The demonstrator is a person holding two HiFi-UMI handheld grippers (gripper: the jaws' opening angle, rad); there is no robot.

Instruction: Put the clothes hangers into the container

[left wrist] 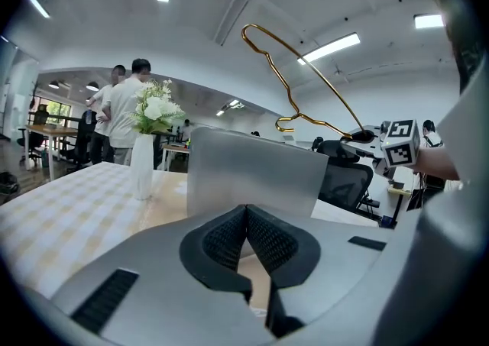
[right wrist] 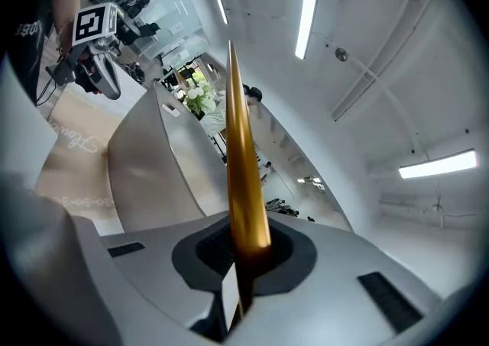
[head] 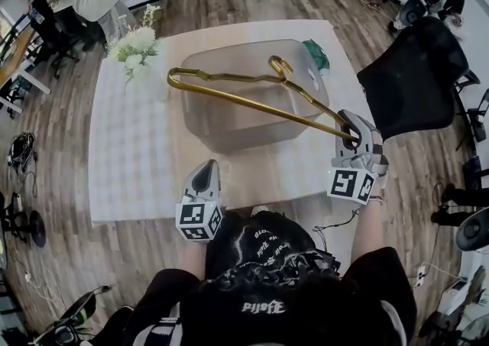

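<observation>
**A:** Where is everything lying, biggest first?

**B:** The table is carrying the bin, which is standing open toward the far edge. The hanger is hanging in the air above it, not yet inside.

**A:** Which way is its long axis running?

**B:** It is running from the right gripper, at the bin's near right corner, slantwise away and to the left across the opening. The far tip is reaching about to the left rim, possibly just past it. The hook is sitting over the far side.

**A:** So what is the coming move turning on?

**B:** On that slant, as I am judging it. The hanger is spanning nearly the whole opening. The bar is probably needing to swing in line with the bin's long side, or to tip its far end down, before going in cleanly.

**A:** Which hand is nearer?

**B:** The right one. It is clenching its jaws on the near end of the gold bar. The left gripper is hovering at the near table edge, apart from the bin, its jaws pressed together on nothing.

**A:** What is each view adding?

**B:** The head view is giving the plan, meaning the axis against the rim. The left gripper view is giving the height, which the head view is not showing: the hanger is riding well clear above the bin wall. Only the right gripper view is showing the bar pinched between the pads.
</observation>
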